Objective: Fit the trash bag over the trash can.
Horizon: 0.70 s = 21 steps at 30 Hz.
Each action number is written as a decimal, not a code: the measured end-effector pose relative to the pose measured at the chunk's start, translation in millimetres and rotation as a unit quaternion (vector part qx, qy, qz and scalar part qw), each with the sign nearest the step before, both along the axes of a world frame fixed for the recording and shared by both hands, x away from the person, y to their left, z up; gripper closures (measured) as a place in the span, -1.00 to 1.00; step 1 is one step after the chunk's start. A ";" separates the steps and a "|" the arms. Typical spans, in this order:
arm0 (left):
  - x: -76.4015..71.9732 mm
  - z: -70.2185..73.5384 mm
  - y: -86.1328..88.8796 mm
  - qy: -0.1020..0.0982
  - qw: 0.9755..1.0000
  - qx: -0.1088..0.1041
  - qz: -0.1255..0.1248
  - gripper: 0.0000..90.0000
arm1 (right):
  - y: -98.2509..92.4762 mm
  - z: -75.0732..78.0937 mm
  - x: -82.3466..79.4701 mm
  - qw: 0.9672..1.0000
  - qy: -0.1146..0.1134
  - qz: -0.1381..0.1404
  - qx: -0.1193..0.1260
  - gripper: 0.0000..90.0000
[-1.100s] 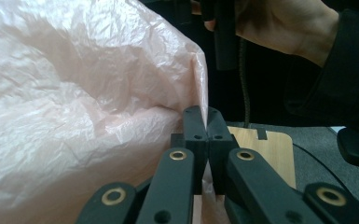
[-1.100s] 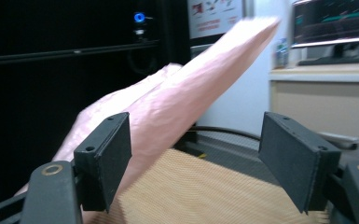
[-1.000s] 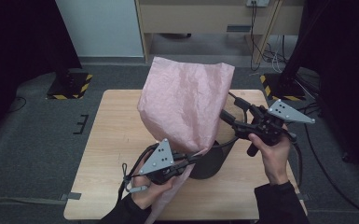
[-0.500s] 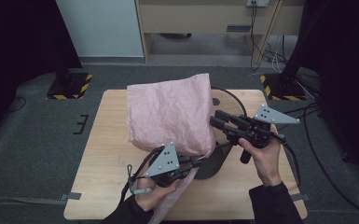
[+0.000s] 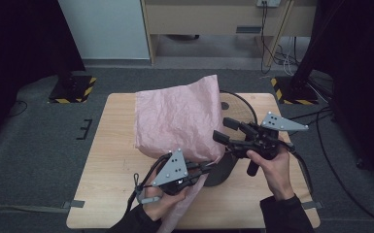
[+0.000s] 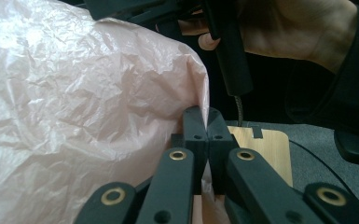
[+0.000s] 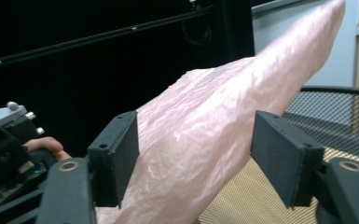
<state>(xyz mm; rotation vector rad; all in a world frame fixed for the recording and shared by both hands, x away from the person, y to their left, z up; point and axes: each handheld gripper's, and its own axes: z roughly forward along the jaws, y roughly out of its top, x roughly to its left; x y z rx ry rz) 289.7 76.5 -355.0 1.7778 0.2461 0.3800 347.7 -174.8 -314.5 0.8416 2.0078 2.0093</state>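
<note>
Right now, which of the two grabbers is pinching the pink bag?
The left gripper: its jaws are shut on the pink bag. The right gripper stands open, pads off the plastic.

- The plastic bag (image 5: 177, 121) is pale pink, crinkled and faintly see-through.
- The mesh wastebasket (image 7: 340, 116) is black wire.
- The table (image 5: 107, 145) is light wood grain.
- Both grippers' jaws are black, with brass-coloured rivets.
- The three-cornered plates are grey.
- The floor blocks (image 5: 72, 90) carry yellow-and-black hazard stripes.
</note>
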 end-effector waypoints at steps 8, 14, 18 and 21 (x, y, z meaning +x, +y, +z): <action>-2.3 1.6 -0.3 -0.014 1.000 -0.010 0.004 1.00 | 5.0 1.5 -3.3 0.999 -0.016 0.002 -0.045 0.60; -1.5 -0.1 -1.7 -0.011 1.000 -0.012 0.006 0.96 | 4.8 -2.5 -6.6 0.998 -0.027 -0.001 -0.061 1.00; -0.7 6.8 7.0 0.004 0.999 -0.049 0.013 0.75 | -3.8 0.4 -5.9 0.998 -0.042 -0.034 -0.043 1.00; 0.3 15.2 18.7 0.008 0.996 -0.079 0.028 0.59 | -16.8 4.4 -4.7 0.996 -0.048 -0.070 -0.026 1.00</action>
